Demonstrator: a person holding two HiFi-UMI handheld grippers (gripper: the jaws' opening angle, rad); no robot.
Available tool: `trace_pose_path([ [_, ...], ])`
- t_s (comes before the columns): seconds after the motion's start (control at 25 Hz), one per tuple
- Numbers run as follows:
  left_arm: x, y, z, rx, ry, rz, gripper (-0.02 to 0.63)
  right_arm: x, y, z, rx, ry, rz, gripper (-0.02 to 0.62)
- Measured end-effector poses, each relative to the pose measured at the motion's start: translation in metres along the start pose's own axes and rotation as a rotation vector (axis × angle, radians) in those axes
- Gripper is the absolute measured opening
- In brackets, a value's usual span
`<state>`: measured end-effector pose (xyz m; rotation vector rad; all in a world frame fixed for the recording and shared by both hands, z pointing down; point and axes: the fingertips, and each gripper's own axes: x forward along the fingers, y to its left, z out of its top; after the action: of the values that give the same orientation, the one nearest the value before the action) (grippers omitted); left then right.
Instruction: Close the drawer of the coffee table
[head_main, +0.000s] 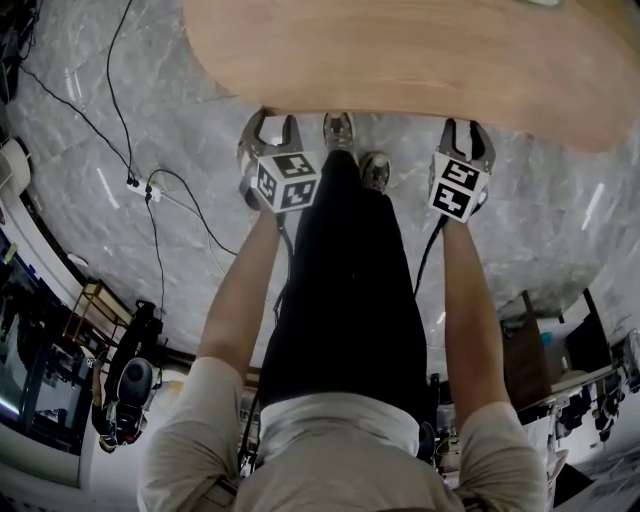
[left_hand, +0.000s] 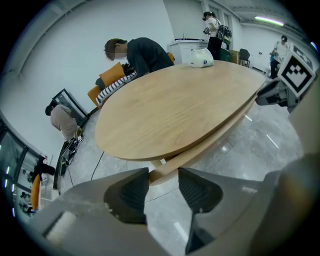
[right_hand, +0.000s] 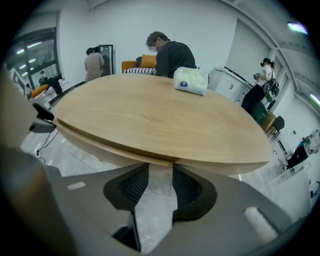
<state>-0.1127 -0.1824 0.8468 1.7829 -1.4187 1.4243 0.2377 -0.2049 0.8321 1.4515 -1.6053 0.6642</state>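
Straight ahead of both grippers, the drawer (left_hand: 191, 150) runs crosswise.
Coffee table (head_main: 400, 50) fills the front, its drawer peeking out beneath the top; left gripper (head_main: 273, 120) gapes wide and empty, right gripper (head_main: 463, 130) narrower, also empty, both equally near.

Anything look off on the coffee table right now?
Yes. The drawer, the lower wooden layer under the tabletop, isn't lined up. It juts out past the top's rim along the near edge, so it looks not fully shut. Nothing looks spilled or damaged.
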Motion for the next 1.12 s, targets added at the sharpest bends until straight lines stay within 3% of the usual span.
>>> trace_pose_path([
  [0.52,0.001,0.011,0.005,-0.087,-0.030,0.032,0.198,0.002,0.000,0.001,0.017,-0.043,0.024,0.143],
  [0.6,-0.006,0.012,0.001,-0.101,-0.036,0.033,0.122,-0.001,0.001,-0.001,0.003,-0.041,0.027,0.131],
  [0.76,-0.027,-0.009,-0.010,-0.106,-0.034,-0.037,0.107,-0.024,0.001,-0.012,0.019,-0.052,0.026,0.069],
  [0.92,-0.073,-0.031,0.001,-0.161,-0.109,-0.115,0.090,-0.073,0.010,-0.010,-0.051,-0.098,0.064,0.015],
  [1.04,-0.119,-0.039,0.027,-0.202,-0.199,-0.150,0.021,-0.109,0.015,0.006,-0.084,-0.155,0.124,0.008],
  [1.12,-0.151,-0.041,0.051,-0.197,-0.260,-0.160,0.021,-0.132,0.014,0.021,-0.097,-0.201,0.163,0.008],
])
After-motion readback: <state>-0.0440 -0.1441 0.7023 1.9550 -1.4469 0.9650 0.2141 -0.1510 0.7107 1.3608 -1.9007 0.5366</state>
